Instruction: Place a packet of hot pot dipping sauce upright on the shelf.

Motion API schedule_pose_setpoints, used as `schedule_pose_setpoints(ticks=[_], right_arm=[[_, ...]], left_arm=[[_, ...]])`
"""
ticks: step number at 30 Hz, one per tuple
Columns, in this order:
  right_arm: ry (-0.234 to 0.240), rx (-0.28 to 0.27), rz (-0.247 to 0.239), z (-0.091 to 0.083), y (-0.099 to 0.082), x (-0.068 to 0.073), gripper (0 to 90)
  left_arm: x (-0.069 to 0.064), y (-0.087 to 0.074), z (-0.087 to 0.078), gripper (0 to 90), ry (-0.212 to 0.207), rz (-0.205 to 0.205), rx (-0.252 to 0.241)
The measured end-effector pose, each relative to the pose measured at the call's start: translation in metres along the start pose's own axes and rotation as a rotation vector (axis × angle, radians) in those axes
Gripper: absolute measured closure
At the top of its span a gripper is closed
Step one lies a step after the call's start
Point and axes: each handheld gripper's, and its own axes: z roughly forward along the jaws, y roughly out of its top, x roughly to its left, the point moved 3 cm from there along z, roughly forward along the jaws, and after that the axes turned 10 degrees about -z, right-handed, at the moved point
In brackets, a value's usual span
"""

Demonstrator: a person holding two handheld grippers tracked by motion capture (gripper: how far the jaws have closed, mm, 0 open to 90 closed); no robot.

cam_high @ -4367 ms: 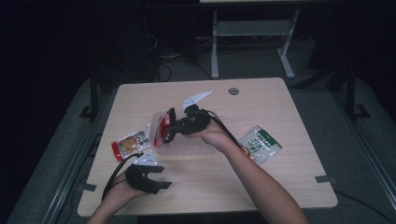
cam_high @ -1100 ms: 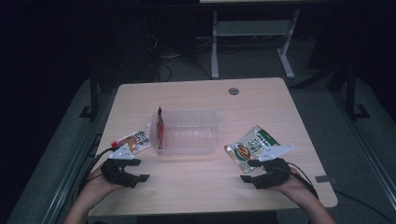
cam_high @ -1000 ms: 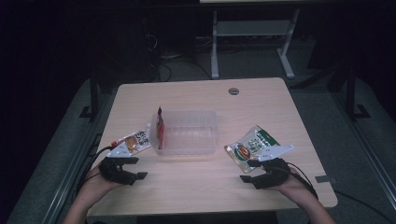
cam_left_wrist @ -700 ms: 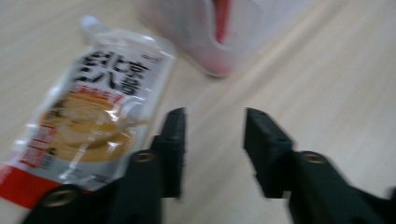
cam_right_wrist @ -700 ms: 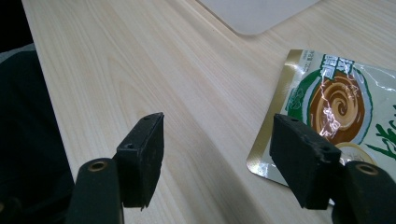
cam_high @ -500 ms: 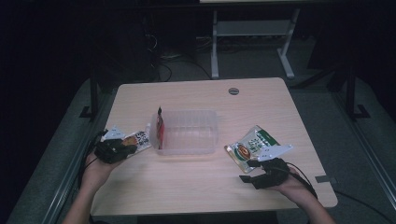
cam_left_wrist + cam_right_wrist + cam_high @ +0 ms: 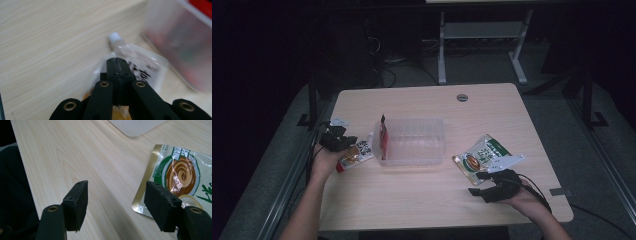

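Moved: left hand-held gripper (image 7: 343,141) went from bench (image 7: 422,205) edge to the spouted pouch (image 7: 357,154), left of clear tub (image 7: 414,142)
Left jaws: just closed, pressed together over the pouch; grip uncertain
Right hand-held gripper (image 7: 484,184): wide, empty, beside green packet (image 7: 482,155)
Meaning: likely pickup step

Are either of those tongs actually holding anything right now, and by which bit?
The left tongs are shut on the spouted pouch, gripping its flat body just behind the white cap. The right tongs stand open beside the green packet, holding nothing.

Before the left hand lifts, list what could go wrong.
1. The left gripper is shut on the spouted pouch near one edge, so it may dangle or slip.
2. The clear container already holds a red packet at its near end; the pouch may snag there.
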Motion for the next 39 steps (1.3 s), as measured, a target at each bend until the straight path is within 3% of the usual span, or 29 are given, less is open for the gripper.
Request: schedule_pose_setpoints(ticks=[4, 10, 12, 18, 26, 39], right_arm=[[-0.001, -0.002, 0.002, 0.0, 0.0, 0.0, 35.1], [0.001, 0.004, 0.002, 0.0, -0.001, 0.0, 35.3], [0.001, 0.003, 0.003, 0.0, 0.0, 0.001, 35.3], [0.003, 0.008, 0.0, 0.0, -0.001, 0.001, 35.3], [0.0, 0.003, 0.003, 0.0, -0.001, 0.001, 35.3], [0.001, 0.01, 0.007, 0.0, 0.0, 0.002, 35.3]], left_arm=[[0.005, -0.004, 0.019, 89.8, 0.015, -0.024, 0.051], [0.011, -0.009, 0.033, 89.9, 0.025, -0.039, 0.084], [0.012, -0.01, 0.033, 90.0, 0.021, -0.024, 0.089], [0.011, -0.014, 0.032, 90.0, 0.004, 0.002, 0.111], [0.006, -0.027, 0.022, 90.0, -0.06, -0.014, 0.144], [-0.011, -0.05, 0.001, 90.0, -0.119, 0.017, 0.169]])
